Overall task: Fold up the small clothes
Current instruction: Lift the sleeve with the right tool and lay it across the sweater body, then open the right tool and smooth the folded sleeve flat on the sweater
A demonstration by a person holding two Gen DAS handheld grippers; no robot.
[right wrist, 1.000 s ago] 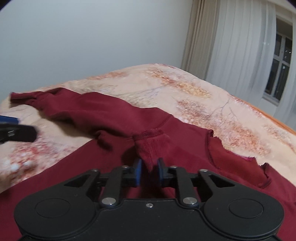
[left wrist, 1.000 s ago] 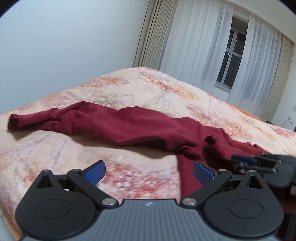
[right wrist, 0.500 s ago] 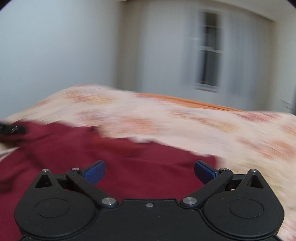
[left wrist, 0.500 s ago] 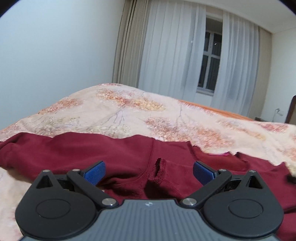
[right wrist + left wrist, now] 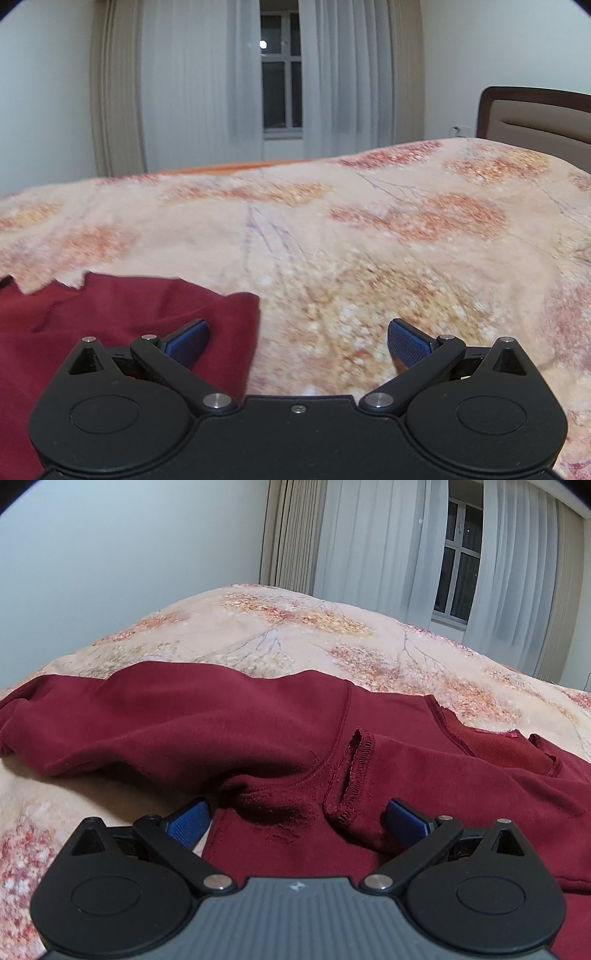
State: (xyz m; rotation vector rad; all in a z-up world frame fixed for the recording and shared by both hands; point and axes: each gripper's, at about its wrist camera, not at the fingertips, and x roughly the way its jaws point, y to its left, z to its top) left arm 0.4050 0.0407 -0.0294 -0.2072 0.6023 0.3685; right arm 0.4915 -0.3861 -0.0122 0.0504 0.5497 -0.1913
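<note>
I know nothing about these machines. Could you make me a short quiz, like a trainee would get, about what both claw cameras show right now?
1. True or false: the left claw is clamped on the dark red sweatshirt.
2. What does the sweatshirt lie on? A) a wooden floor B) a floral bedspread C) a chair
3. In the right wrist view, what lies under the right claw, between its blue pads?

Key
1. False: its pads stand wide apart, with the cloth below them.
2. B
3. The sweatshirt's edge near the left pad, otherwise bare bedspread; nothing is gripped.
</note>
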